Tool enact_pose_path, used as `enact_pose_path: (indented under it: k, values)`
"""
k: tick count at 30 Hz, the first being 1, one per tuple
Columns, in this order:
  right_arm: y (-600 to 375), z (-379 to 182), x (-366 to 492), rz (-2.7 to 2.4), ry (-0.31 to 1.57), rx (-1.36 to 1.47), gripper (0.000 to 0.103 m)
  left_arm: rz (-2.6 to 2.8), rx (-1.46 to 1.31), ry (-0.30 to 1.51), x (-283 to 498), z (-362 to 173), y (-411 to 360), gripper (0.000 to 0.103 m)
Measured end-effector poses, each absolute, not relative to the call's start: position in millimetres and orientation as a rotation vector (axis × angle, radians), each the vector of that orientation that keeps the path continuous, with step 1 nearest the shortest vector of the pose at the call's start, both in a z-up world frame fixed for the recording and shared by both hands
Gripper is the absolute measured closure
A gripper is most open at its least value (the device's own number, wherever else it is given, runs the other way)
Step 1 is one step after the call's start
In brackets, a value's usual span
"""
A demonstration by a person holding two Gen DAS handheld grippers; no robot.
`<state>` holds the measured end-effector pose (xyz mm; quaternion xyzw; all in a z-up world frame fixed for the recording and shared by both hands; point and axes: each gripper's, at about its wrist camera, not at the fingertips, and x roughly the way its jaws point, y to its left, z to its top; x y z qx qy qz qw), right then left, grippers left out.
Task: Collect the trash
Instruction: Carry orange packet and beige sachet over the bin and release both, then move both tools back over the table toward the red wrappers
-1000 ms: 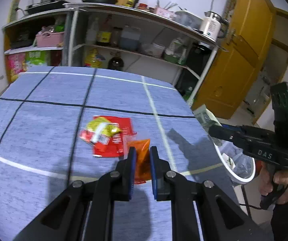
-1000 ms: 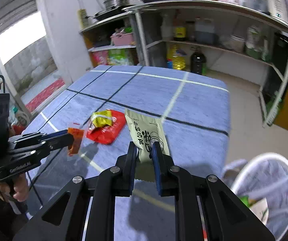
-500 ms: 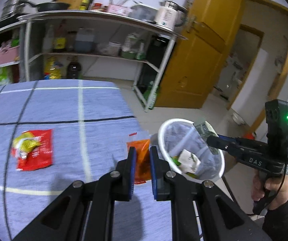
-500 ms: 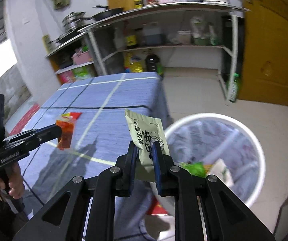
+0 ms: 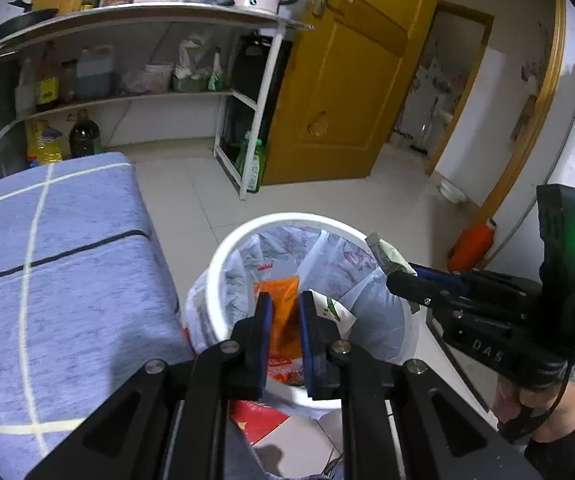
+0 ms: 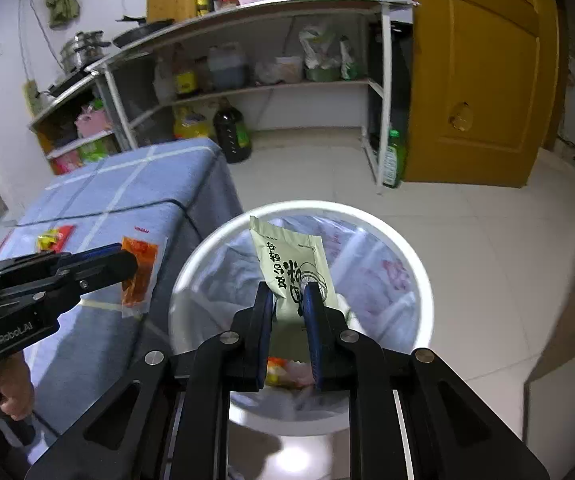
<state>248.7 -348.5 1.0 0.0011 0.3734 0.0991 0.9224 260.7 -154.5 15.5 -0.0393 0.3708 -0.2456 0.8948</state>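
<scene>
An orange sachet [image 5: 282, 312] is pinched between the fingers of the left gripper [image 5: 283, 320] and is held over the open mouth of the white trash bin [image 5: 223, 264]. From the right wrist view the same sachet [image 6: 139, 272] is seen hanging from the left gripper [image 6: 127, 262] just beside the bin's rim [image 6: 191, 256], at the table's edge. A pale green packet with dark printed characters [image 6: 291, 264] is clamped by the right gripper [image 6: 289, 308] and is held upright above the bin's interior. In the left wrist view that packet [image 5: 387, 256] is seen at the tip of the right gripper [image 5: 395, 276], over the bin's far rim. The bin is lined with a translucent printed bag, and a few discarded wrappers are seen at its bottom. A red wrapper [image 6: 57, 236] with a yellow one on it is left lying on the blue checked tablecloth [image 5: 79, 280], well apart from the bin. A yellow door [image 6: 479, 80] and metal shelving [image 6: 271, 84] are seen behind.
</scene>
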Motion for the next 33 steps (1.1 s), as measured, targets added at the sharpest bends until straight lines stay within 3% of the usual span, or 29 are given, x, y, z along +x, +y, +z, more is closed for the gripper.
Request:
enact_pose_path:
  k: [13, 16, 33]
  values:
    - [-371, -41, 269, 0.161, 0.909, 0.039, 0.085, -0.506, -0.068, 0.88, 287, -24, -185, 0.088]
    - [-370, -40, 268, 0.161, 0.901, 0.036, 0.085, -0.509, -0.073, 0.886, 288, -25, -184, 0.082]
    - [-331, 29, 225, 0.309, 0.698, 0.098, 0.083, -0.448, -0.13, 0.748, 245, 21, -120, 0.082]
